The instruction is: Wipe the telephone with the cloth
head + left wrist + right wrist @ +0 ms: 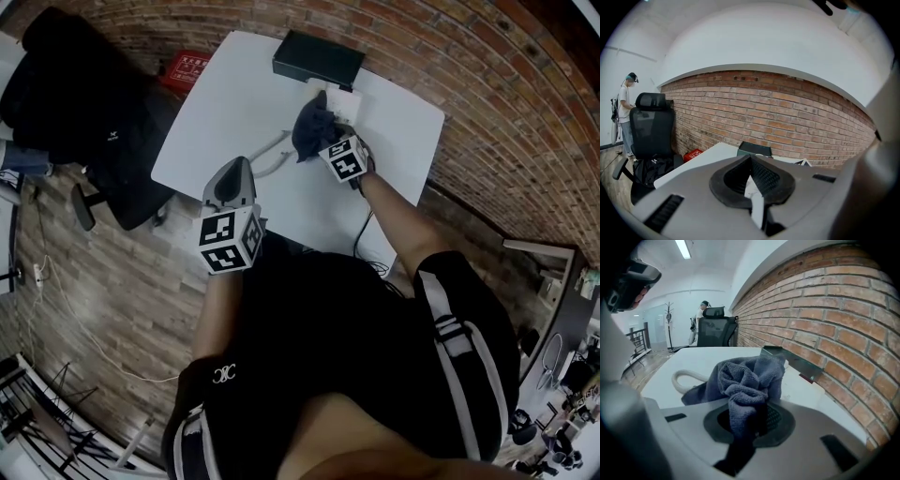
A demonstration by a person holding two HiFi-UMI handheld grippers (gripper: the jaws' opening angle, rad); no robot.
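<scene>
Head view overhead; gripper views (low, close) share table (234, 103).

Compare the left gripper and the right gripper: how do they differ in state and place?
The left gripper has its jaws together on nothing; the right gripper is shut on the cloth. The left gripper hangs by the table's near edge, apart from the telephone; the right gripper holds the cloth at the telephone. Both point toward the brick wall.

Probably an office: white desk (225, 94), black swivel chair (649, 124), brick wall (787, 117), wood-plank floor (122, 281).
</scene>
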